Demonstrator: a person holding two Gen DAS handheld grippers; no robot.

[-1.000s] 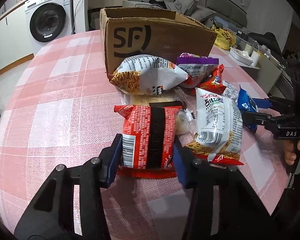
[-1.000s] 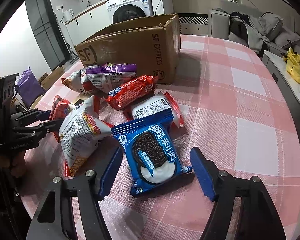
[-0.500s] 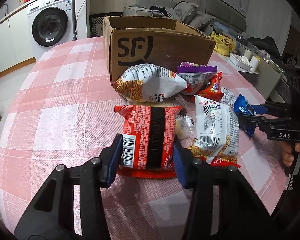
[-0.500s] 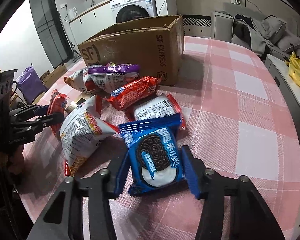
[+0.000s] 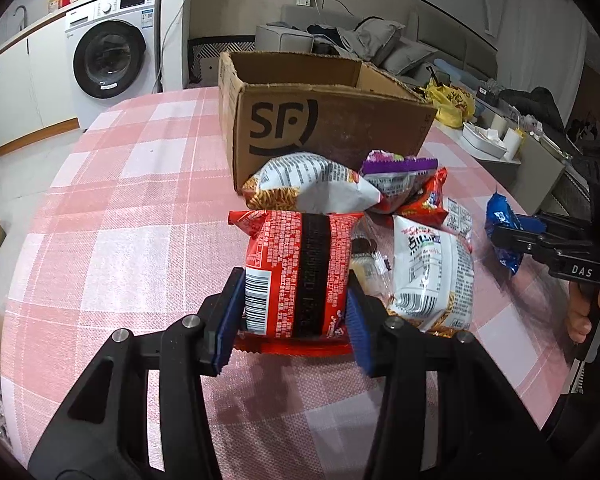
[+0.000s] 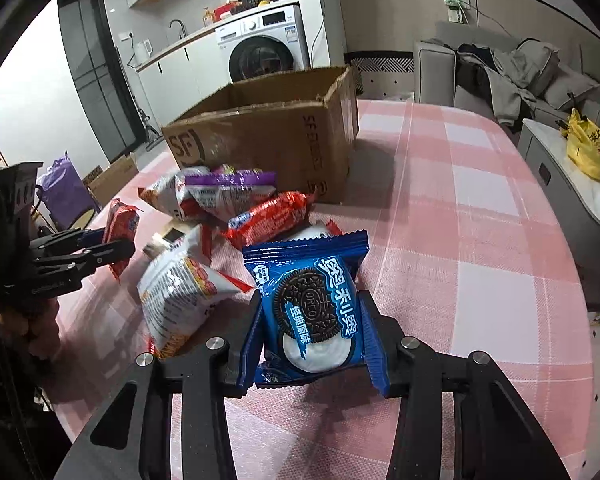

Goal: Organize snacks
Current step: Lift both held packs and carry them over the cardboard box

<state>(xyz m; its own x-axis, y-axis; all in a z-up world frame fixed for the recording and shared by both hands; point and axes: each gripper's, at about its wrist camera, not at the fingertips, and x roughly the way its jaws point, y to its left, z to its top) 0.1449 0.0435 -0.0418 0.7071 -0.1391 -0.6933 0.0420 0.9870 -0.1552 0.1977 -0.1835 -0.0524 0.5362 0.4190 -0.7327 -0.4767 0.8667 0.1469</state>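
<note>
My left gripper (image 5: 295, 282) is shut on a red snack pack (image 5: 292, 240) with a black band, held upright just above the pink checked tablecloth (image 5: 140, 248). The jaws of my right gripper (image 6: 310, 298) are closing, and their blue pads press on a blue Oreo pack (image 6: 312, 276) that tilts up off the cloth. In the right wrist view the left gripper (image 6: 112, 246) shows at the left edge with the red pack (image 6: 122, 224). An open brown SF cardboard box (image 5: 320, 132) stands behind the snacks.
Between the grippers lie loose snacks: two white bags (image 5: 312, 188) (image 5: 432, 272), a purple-topped pack (image 5: 400, 168) and a red pack (image 5: 424, 200). The table edge (image 6: 580, 280) curves off on the right. A washing machine (image 5: 108, 56) and a sofa (image 6: 500, 72) stand beyond.
My right gripper has gone from open around the flat Oreo pack to clamped on it, and the pack has tipped up. The left gripper has kept its hold on the red pack.
</note>
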